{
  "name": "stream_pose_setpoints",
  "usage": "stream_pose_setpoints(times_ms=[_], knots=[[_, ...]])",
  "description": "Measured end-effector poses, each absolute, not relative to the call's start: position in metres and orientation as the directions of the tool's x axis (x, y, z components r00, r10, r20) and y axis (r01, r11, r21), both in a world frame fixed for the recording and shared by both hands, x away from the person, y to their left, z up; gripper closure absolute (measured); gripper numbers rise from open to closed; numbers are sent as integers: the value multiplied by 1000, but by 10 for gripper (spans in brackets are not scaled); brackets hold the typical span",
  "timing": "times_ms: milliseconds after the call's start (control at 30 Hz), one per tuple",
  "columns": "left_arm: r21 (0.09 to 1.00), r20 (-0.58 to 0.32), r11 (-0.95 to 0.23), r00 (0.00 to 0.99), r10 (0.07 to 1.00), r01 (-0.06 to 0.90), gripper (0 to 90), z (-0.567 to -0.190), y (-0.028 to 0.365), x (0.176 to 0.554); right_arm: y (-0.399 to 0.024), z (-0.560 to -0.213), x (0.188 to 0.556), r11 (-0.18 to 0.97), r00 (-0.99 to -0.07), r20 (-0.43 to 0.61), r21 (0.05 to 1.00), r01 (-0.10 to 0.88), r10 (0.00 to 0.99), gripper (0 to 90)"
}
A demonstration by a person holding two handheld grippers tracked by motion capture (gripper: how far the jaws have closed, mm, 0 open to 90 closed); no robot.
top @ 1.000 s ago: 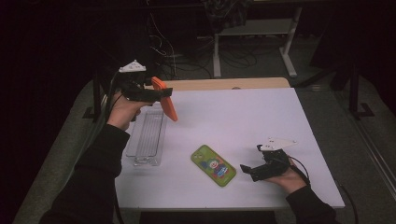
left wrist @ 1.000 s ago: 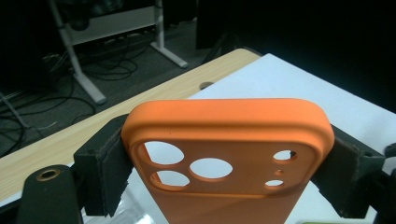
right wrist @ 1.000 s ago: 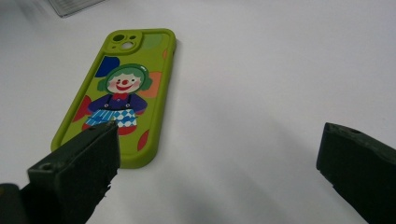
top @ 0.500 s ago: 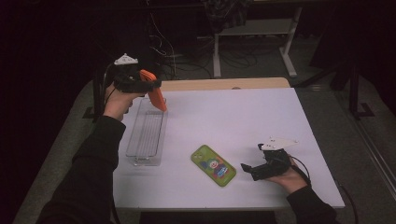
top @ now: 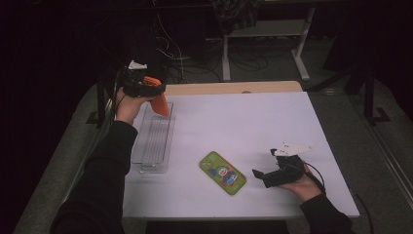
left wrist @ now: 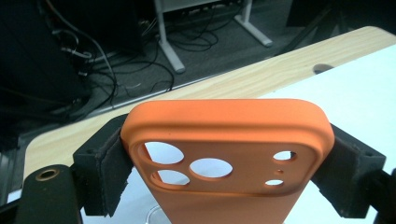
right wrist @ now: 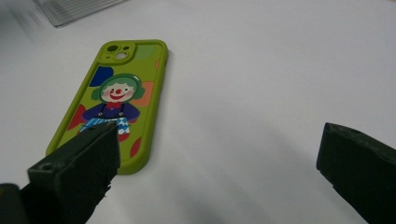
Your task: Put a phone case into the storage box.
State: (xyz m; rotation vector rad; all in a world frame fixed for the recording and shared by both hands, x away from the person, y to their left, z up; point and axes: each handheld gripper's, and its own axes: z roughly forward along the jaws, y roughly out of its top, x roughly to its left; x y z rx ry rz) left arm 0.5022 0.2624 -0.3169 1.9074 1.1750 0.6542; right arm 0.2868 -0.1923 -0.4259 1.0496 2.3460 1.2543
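A: Setting? A white table (top: pixel 253 126) in a dark room with cables behind.

B: Tray? The clear tray (top: pixel 155 141) appears to hold nothing. The orange phone case (top: pixel 159 100) hangs above its far end, long axis tilted downward, clamped across its width by the left gripper (top: pixel 146 87).

A: The green clown case (top: pixel 222 172)? Flat on the table, diagonal, just beside the right gripper (top: pixel 263 175), jaws wide apart.

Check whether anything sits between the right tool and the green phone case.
Nothing visible does. The right tool rests open on the table, its jaws facing the green phone case, with just bare white tabletop in the gap.
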Motion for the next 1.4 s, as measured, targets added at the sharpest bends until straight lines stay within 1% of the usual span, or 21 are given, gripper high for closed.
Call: stream_pose_setpoints(times_ms=[100, 233, 333, 433, 633, 967, 1333, 1400], knots=[[825, 15, -247, 418, 909, 509, 153, -322, 262, 505, -193, -426, 287, 360, -698, 87, 807, 467, 711, 0], [812, 41, -257, 389, 920, 524, 152, -332, 261, 507, -194, -425, 287, 362, -700, 79, 811, 460, 710, 0], [806, 40, -256, 383, 923, 533, 152, -337, 260, 509, -194, -425, 287, 357, -698, 82, 813, 460, 711, 0], [794, 63, -279, 384, 921, 540, 152, -342, 259, 510, -194, -425, 287, 358, -700, 83, 813, 459, 710, 0], [785, 66, -281, 377, 924, 551, 150, -350, 257, 512, -193, -424, 286, 359, -703, 80, 816, 453, 706, 0], [798, 38, -248, 366, 930, 549, 134, -356, 258, 515, -193, -424, 286, 362, -707, 78, 816, 450, 703, 0], [815, -15, -193, 352, 936, 546, 129, -362, 258, 522, -192, -424, 286, 367, -707, 75, 814, 451, 703, 0], [818, -17, -189, 352, 936, 544, 116, -363, 259, 523, -192, -424, 286, 367, -708, 75, 814, 450, 702, 0]])
